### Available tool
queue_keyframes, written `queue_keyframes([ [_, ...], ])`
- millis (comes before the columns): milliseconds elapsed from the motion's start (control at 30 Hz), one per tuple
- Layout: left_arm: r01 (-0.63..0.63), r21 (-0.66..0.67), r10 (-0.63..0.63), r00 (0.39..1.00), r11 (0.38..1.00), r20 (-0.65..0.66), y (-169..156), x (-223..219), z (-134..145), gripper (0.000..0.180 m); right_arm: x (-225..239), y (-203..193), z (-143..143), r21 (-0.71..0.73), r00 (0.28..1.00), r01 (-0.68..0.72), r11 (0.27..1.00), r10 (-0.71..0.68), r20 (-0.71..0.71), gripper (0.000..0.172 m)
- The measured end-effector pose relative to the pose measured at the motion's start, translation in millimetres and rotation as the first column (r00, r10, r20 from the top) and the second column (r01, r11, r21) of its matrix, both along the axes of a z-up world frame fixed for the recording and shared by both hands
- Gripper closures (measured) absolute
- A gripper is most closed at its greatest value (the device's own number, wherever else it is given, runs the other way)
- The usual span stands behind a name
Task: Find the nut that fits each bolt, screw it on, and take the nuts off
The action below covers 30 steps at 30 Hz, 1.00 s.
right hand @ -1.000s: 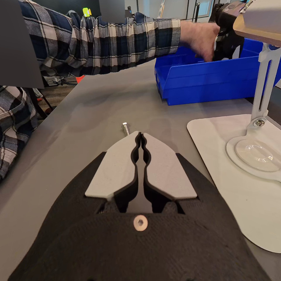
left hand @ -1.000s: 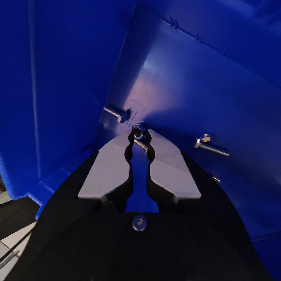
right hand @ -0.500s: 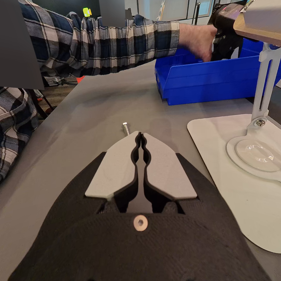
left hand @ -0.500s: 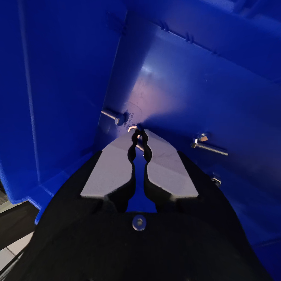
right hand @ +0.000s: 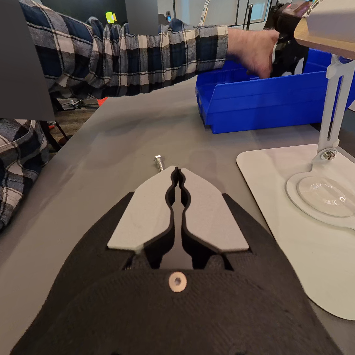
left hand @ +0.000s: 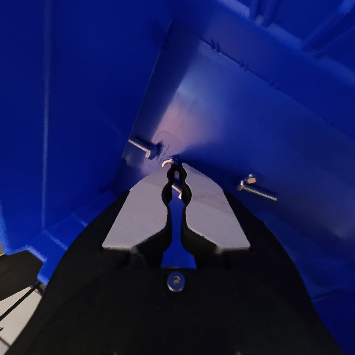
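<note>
1. Spanning most of my right wrist view is the grey counter [right hand: 119, 153], with a white stand base [right hand: 288, 240] on its right side.
2. At the counter's far right sits the blue bin [right hand: 269, 101]; my plaid sleeve [right hand: 134, 57] and hand [right hand: 253, 51] reach over it, carrying the left gripper [left hand: 175, 166] down inside.
3. My right gripper [right hand: 177, 169] rests low over the counter, its fingers [right hand: 153, 201] closed together on nothing.
4. A silver bolt [right hand: 159, 162] lies on the counter just left of those fingertips, its threaded end hidden under the left finger.
5. Inside the bin, a bolt [left hand: 143, 148] lies against the left wall and another bolt [left hand: 256, 191] lies to the right with a small nut [left hand: 250, 180] touching its head.
6. My left fingers [left hand: 149, 201] are nearly closed, pinching a small silver nut [left hand: 167, 162] at their very tips, while a further bolt [left hand: 176, 188] shows on the floor beneath them.
</note>
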<state>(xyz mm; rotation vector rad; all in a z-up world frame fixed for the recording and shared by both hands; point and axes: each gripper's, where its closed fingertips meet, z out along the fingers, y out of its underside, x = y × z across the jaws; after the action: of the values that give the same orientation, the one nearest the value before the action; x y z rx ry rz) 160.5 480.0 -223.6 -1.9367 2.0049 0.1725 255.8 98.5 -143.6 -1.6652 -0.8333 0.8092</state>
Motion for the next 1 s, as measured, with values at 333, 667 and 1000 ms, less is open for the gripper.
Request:
queue_keyframes([
  [333,0.004,0.074,-0.02,0.977,0.997,0.213,-53,-29,81,0.176,1,1,2,-0.003,1.0,0.004,1.0,-0.004,-0.014,0.172],
  [667,0.242,0.114,-0.267,0.88,0.964,0.394,-272,-28,121,0.177,1,2,1,-0.001,1.0,0.011,1.0,-0.011,-0.008,0.172],
  [1000,0.473,-0.064,-0.427,0.839,0.879,0.337,-406,49,29,0.177,7,2,7,0.002,0.998,0.023,1.0,-0.023,-0.055,0.172],
])
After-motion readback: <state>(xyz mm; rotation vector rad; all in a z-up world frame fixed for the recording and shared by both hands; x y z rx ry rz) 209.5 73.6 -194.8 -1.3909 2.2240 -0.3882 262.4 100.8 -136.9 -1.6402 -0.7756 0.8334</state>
